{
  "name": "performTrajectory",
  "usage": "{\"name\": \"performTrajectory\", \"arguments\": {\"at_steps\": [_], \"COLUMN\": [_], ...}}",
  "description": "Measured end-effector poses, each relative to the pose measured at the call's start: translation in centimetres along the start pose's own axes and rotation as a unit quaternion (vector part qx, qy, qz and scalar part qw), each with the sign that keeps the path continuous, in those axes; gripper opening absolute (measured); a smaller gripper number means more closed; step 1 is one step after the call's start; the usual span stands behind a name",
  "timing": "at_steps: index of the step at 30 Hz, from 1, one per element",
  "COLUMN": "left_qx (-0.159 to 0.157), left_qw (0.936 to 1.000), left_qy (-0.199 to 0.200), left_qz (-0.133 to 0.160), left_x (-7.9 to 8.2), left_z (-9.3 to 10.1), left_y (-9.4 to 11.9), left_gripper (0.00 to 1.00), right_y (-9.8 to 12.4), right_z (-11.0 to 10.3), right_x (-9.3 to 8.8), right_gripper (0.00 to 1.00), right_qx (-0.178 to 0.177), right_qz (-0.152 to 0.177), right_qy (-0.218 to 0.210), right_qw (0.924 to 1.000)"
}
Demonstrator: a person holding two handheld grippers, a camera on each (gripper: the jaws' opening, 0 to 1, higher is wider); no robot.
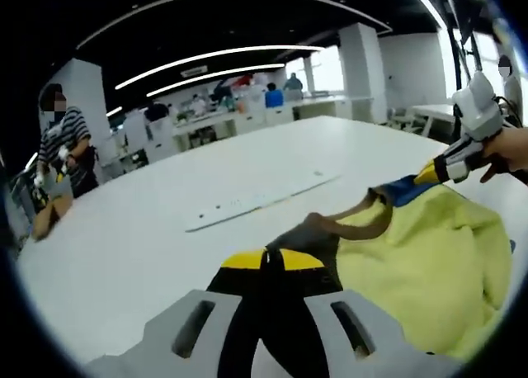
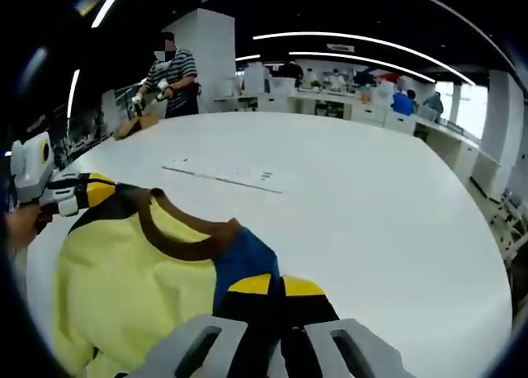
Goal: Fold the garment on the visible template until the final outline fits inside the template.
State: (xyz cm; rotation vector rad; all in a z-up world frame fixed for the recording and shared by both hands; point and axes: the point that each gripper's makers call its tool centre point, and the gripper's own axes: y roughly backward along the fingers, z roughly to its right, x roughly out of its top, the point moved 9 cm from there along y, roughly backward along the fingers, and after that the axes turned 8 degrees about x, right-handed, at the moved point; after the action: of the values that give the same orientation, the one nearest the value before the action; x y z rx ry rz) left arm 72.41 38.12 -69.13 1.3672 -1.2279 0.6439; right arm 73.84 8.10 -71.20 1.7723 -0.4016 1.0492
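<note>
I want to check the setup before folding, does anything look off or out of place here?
The yellow shirt hangs bunched between both grippers, each shut on a shoulder by the brown collar, not spread flat. The flat white strip lies apart from it on the table. Nothing looks spilled or damaged.

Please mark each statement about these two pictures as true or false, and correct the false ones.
1. The shirt is yellow with a brown collar. True.
2. Both tongs are open and away from the shirt. False: the left tongs and right tongs are each shut on the shirt near its collar.
3. The table is white. True.
4. The shirt is folded into a neat square. False: it is lifted by the shoulders, not folded.
5. A flat white strip lies on the table beyond the shirt. True.
</note>
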Motion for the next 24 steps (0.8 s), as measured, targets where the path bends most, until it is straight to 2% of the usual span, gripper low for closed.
{"name": "performTrajectory", "arguments": {"at_steps": [3,5,8,12,15,18,21,24], "left_qx": [0.003,0.000,-0.003,-0.012,-0.025,-0.037,-0.049,-0.058], "left_qw": [1.0000,0.9998,0.9994,0.9992,0.9989,0.9983,0.9976,0.9972], "left_qy": [-0.001,0.012,0.023,0.023,0.017,0.016,0.021,0.018], "left_qz": [0.006,0.013,0.026,0.031,0.036,0.042,0.043,0.044], "left_x": [0.0,0.1,0.3,0.4,0.3,0.2,0.2,-0.2], "left_z": [-0.4,-0.7,-0.9,-0.6,-0.3,-0.2,0.1,0.3], "left_y": [0.5,0.8,1.7,3.0,3.8,4.7,6.5,7.7], "left_gripper": [0.17,0.26,0.38,0.50,0.58,0.66,0.73,0.77], "right_y": [0.6,1.0,1.8,2.8,3.7,4.7,5.8,6.9], "right_z": [-0.1,-0.3,-0.4,-1.1,-1.6,-2.2,-2.6,-3.0], "right_x": [0.0,0.1,0.3,0.2,-0.3,-0.7,-1.2,-1.9], "right_gripper": [0.07,0.12,0.26,0.48,0.58,0.65,0.72,0.74], "right_qx": [0.008,0.018,0.035,0.071,0.095,0.115,0.138,0.154], "right_qz": [-0.002,-0.001,0.002,0.005,0.004,0.002,0.004,0.001], "right_qy": [-0.003,0.002,0.006,0.001,-0.007,-0.005,-0.006,-0.006], "right_qw": [1.0000,0.9998,0.9994,0.9975,0.9954,0.9933,0.9904,0.9880]}}
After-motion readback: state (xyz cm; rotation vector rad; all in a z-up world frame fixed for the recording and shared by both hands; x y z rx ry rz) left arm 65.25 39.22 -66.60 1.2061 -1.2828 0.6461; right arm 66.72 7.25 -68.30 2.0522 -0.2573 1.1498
